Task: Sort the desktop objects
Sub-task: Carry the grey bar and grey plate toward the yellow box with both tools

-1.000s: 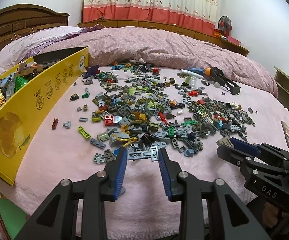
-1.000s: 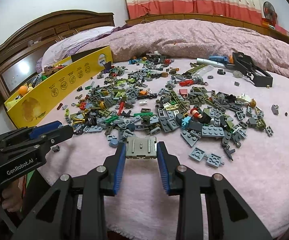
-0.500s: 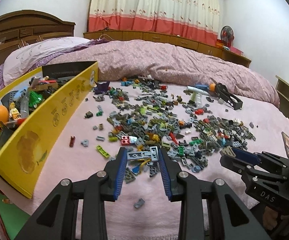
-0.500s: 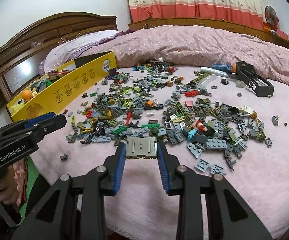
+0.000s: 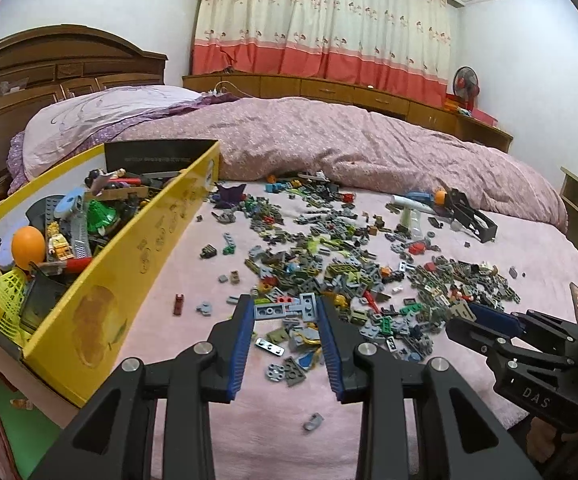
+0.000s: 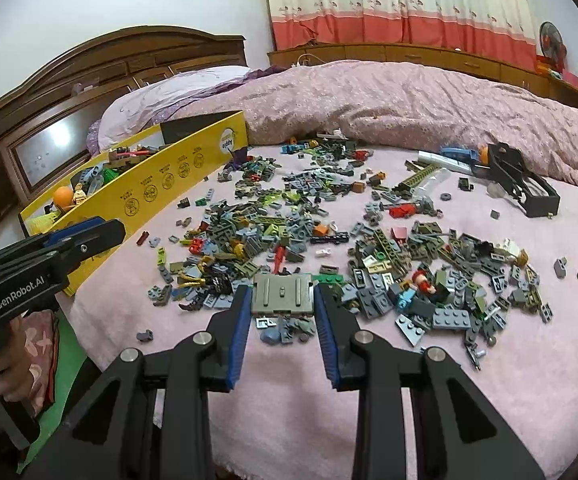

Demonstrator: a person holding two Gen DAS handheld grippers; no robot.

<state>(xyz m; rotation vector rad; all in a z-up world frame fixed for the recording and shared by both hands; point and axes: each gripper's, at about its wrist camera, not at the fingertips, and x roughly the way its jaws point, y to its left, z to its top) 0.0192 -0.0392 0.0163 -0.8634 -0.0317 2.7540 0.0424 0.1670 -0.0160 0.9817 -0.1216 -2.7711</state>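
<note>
My left gripper (image 5: pixel 286 312) clamps blue-grey plate cluster (image 5: pixel 287 309); my right gripper (image 6: pixel 282 300) pinches flat grey tile (image 6: pixel 282 294) (both above brick pile (image 6: pixel 329 236)); yellow box (image 5: pixel 129 264) left.

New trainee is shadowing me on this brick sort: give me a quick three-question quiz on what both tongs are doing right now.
1. True or false: the left tongs are empty.
2. What do the right tongs grip? A) red minifigure B) grey ribbed plate C) orange ball
3. On which side of the brick pile does the yellow box stand in the right wrist view?

Key: 1 false, they grip joined blue-grey plates; 2 B, grey ribbed plate; 3 left.
</note>
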